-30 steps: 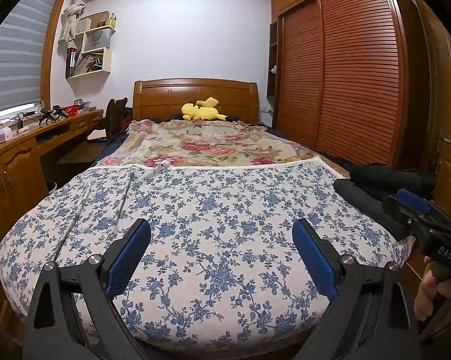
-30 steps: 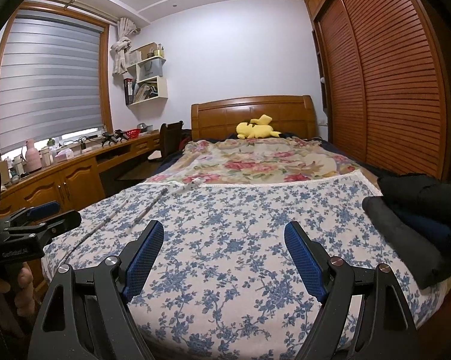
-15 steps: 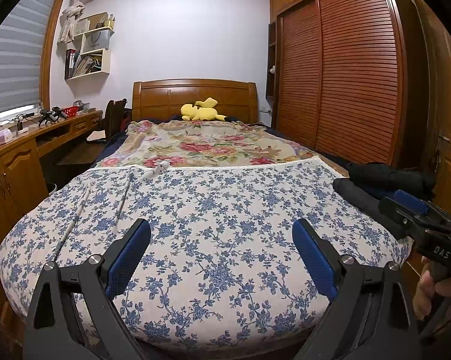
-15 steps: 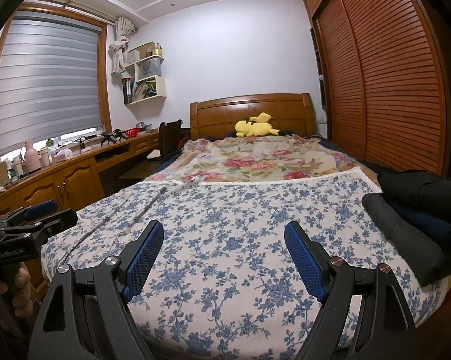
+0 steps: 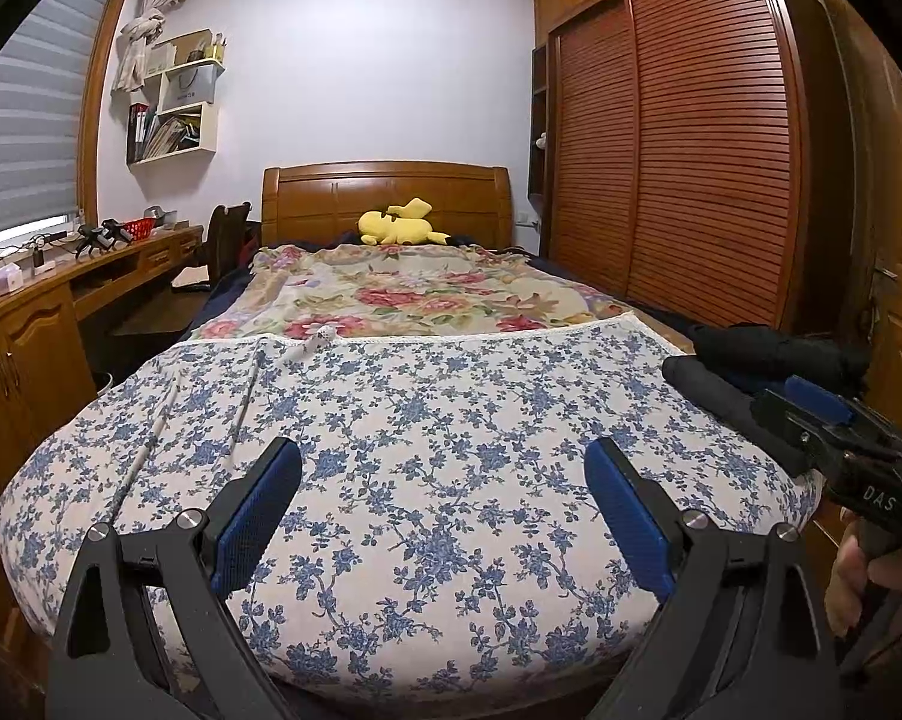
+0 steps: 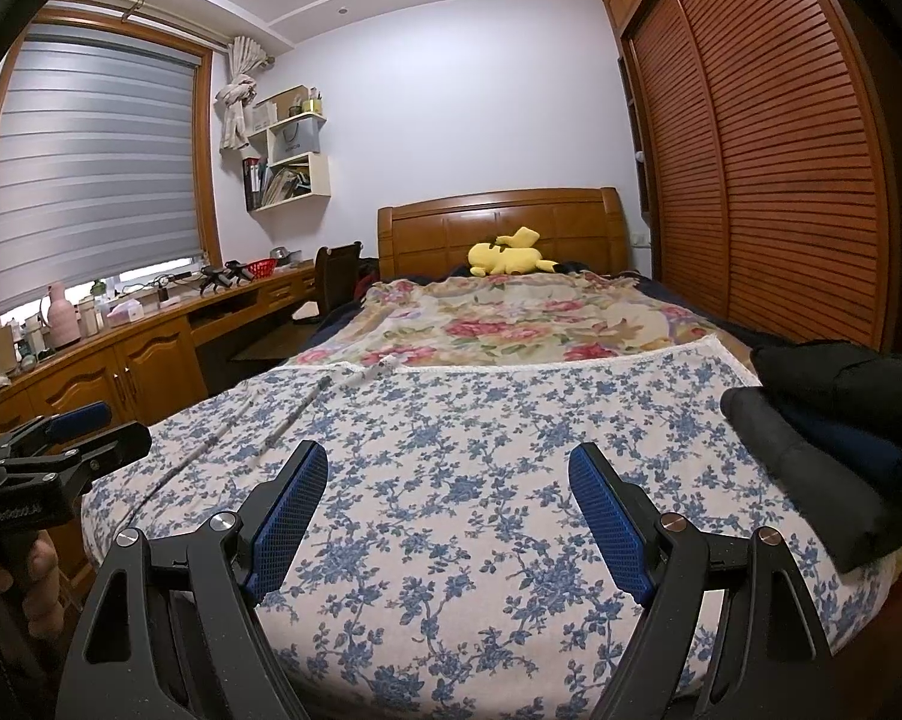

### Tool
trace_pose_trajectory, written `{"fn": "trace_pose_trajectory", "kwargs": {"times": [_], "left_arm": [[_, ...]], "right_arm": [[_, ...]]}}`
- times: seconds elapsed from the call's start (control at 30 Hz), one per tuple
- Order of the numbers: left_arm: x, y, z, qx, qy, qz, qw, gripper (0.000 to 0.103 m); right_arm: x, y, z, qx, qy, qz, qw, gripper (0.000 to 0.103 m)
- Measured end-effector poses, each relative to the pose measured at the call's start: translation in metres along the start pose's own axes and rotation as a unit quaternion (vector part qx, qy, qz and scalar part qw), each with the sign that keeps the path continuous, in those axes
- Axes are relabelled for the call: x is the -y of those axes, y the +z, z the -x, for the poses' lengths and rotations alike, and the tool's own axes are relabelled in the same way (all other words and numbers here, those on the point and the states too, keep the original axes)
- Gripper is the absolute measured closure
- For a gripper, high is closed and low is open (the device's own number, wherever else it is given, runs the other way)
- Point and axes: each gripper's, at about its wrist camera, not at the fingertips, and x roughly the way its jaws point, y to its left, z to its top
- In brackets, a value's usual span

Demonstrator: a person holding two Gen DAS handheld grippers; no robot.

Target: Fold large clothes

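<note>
A blue-flowered white cloth (image 5: 439, 420) lies spread flat over the near end of the bed; it also shows in the right wrist view (image 6: 481, 450). Dark folded clothes (image 5: 769, 360) lie at its right edge, seen larger in the right wrist view (image 6: 835, 420). My left gripper (image 5: 442, 510) is open and empty, held above the cloth's near edge. My right gripper (image 6: 448, 516) is open and empty too, beside it to the right. Each gripper shows at the edge of the other's view.
A red-flowered blanket (image 5: 415, 294) covers the far half of the bed, with a yellow plush toy (image 5: 400, 228) by the wooden headboard. A wooden desk (image 6: 121, 336) with small items runs along the left wall. A slatted wardrobe (image 5: 679, 138) stands on the right.
Both views have drifted slightly; the bed sits a little lower and farther in the frames. Both grippers stay open and empty.
</note>
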Motion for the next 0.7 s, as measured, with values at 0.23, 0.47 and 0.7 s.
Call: {"fn": "trace_pose_trajectory", "kwargs": {"times": [0.23,0.47,0.7], "left_arm": [[0.0004,0.0029,0.0014,0.001,0.000,-0.002,1.0000,0.007],[0.0008,0.0023,0.0012,0.001,0.000,-0.002,1.0000,0.007],[-0.0001,0.0026,0.0013,0.001,0.000,-0.003,1.0000,0.007]], "right_arm": [[0.0002,-0.0002,0.0002,0.000,0.000,-0.001,1.000,0.019],[0.0004,-0.0004,0.0001,0.000,0.001,-0.001,1.000,0.019],[0.0004,-0.0002,0.0000,0.000,0.001,-0.001,1.000,0.019]]}}
